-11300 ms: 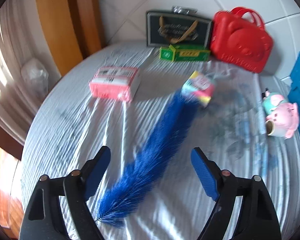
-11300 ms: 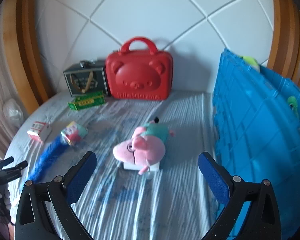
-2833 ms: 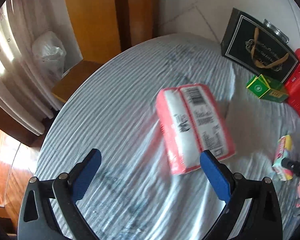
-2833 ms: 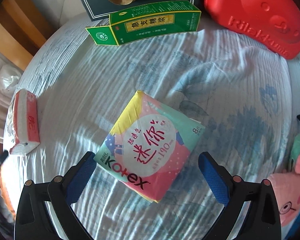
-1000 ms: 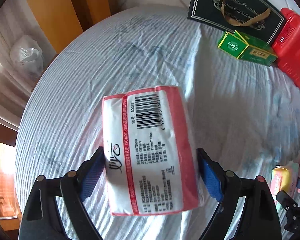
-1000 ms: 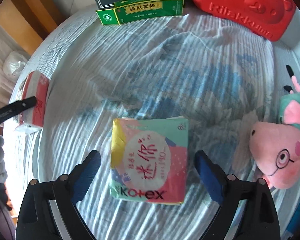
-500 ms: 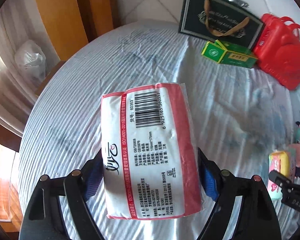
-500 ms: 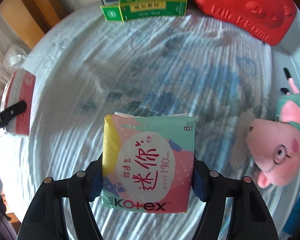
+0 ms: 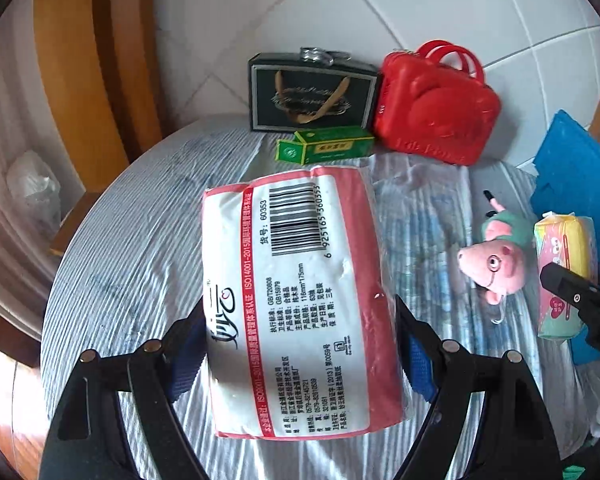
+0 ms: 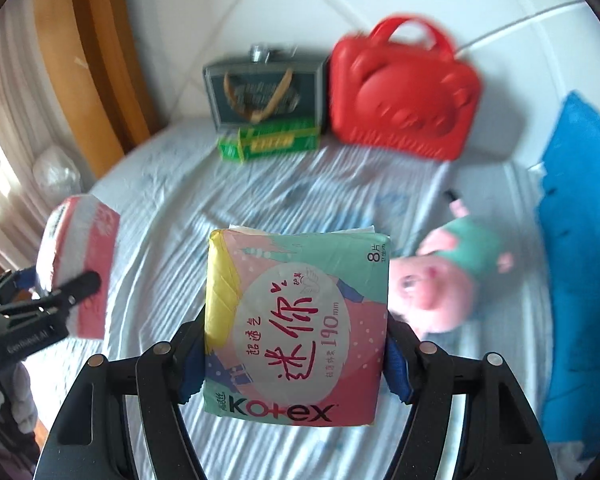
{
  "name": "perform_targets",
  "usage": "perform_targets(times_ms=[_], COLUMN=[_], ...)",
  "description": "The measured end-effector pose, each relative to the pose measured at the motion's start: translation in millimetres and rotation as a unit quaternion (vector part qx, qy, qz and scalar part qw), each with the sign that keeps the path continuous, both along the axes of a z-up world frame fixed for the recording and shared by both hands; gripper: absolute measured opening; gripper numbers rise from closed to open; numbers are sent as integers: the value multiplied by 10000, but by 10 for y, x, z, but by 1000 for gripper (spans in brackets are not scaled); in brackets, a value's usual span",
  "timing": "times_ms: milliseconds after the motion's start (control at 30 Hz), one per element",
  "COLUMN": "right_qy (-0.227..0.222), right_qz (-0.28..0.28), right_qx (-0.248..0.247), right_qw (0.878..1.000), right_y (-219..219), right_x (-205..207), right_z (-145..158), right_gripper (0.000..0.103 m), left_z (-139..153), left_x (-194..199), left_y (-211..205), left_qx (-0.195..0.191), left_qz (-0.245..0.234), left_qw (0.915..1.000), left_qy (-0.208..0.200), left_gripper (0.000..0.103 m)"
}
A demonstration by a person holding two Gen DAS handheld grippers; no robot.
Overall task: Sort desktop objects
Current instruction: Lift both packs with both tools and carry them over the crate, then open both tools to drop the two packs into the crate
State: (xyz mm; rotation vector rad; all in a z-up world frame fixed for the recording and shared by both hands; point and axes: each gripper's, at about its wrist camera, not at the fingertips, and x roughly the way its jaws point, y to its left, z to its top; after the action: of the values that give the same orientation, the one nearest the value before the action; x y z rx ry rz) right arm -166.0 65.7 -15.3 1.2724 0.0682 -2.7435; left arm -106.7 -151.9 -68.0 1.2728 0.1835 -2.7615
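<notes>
Pink-edged tissue pack (image 9: 300, 300) (barcode up); pastel Kotex pack (image 10: 296, 328), seemingly squeezed.

packs: 2 (image 9: 296, 304) (image 10: 296, 320) | boxes: 2 (image 9: 324, 150) (image 9: 312, 94) | red case: 1 (image 9: 436, 108) | plush pig: 1 (image 9: 496, 260)

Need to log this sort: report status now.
Left claw shut on tissue pack. Right claw shut on pad pack. Both lifted off bed. Pig toy lies before blue bin.

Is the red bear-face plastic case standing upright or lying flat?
Upright: the red bear-face plastic case stands on its bottom edge against the white wall, handles on top.
</notes>
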Motion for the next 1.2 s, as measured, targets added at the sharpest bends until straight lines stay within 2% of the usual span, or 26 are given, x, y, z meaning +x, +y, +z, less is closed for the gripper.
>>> perform_targets(times_ms=[167,300,467,633,900,1067,1200], right_qy=[621,1175,1793,2321,2724,2689,2569], right_qz=[-241,-478,-717,-1135,-1893,-2217,-2380], right_qx=[52,47,-7,-53,168,292,334], right_qw=[9978,9919,9812,9660,9432,9369,9361], right_y=[427,820,1434,2233,3412,4004,4332], right_x=[438,826,1338,1833,2283,2411,2440], right_z=[489,892,1319,1690,1924,1903,1783], right_gripper=[70,70,70,70,70,70,70], left_z=[406,710,1050,1387,1888,2126,2168], left_x=[186,314,430,519,682,802,796], left_y=[606,1121,1776,2400,3637,4503,5184], left_qx=[-57,-74,-61,-42,-61,-20,-27], left_qz=[-478,-861,-1254,-1453,-1919,-2397,-2817], left_qw=[9978,9927,9840,9752,9542,9351,9253], left_qy=[455,842,1265,1666,2293,2610,2538], left_gripper=[82,82,82,82,82,82,82])
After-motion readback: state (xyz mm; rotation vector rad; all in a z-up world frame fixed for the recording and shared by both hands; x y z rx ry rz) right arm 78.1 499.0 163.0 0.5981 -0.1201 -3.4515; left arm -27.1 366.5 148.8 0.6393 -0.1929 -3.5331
